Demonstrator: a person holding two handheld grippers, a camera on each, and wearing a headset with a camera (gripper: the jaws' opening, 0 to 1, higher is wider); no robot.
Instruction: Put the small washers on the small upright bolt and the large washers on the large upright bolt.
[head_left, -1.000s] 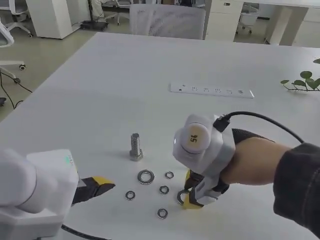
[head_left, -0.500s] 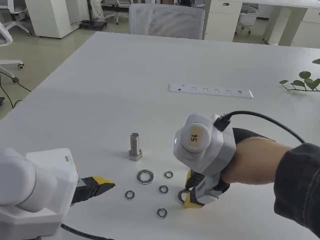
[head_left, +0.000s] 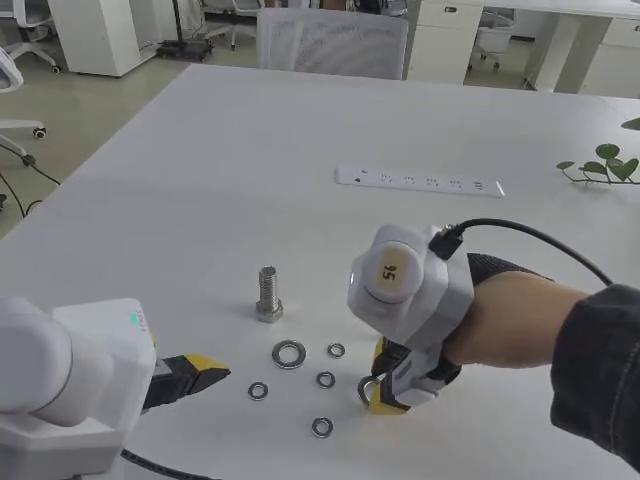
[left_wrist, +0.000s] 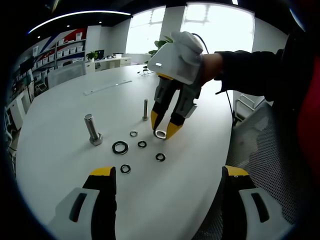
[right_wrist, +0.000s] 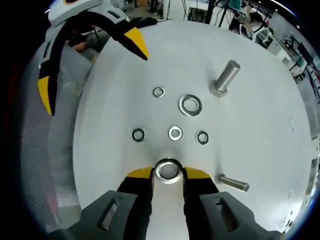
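My right gripper (head_left: 378, 392) is shut on a large washer (right_wrist: 168, 171), held flat between its yellow tips just above the table, as the left gripper view shows (left_wrist: 162, 133). The large upright bolt (head_left: 268, 293) stands to its left. The small upright bolt (left_wrist: 145, 109) stands just behind the right gripper. A second large washer (head_left: 289, 354) lies on the table with several small washers (head_left: 326, 380) around it. My left gripper (left_wrist: 169, 172) is open and holds nothing, low at the near left (head_left: 205, 371).
A white power strip (head_left: 418, 183) lies across the far middle of the white table (head_left: 200, 180). A green plant sprig (head_left: 600, 165) reaches in at the far right edge. A grey chair (head_left: 332, 42) stands beyond the far edge.
The head camera has shifted slightly. My right gripper keeps its hold on the large washer at about the same place, and the left gripper has not moved.
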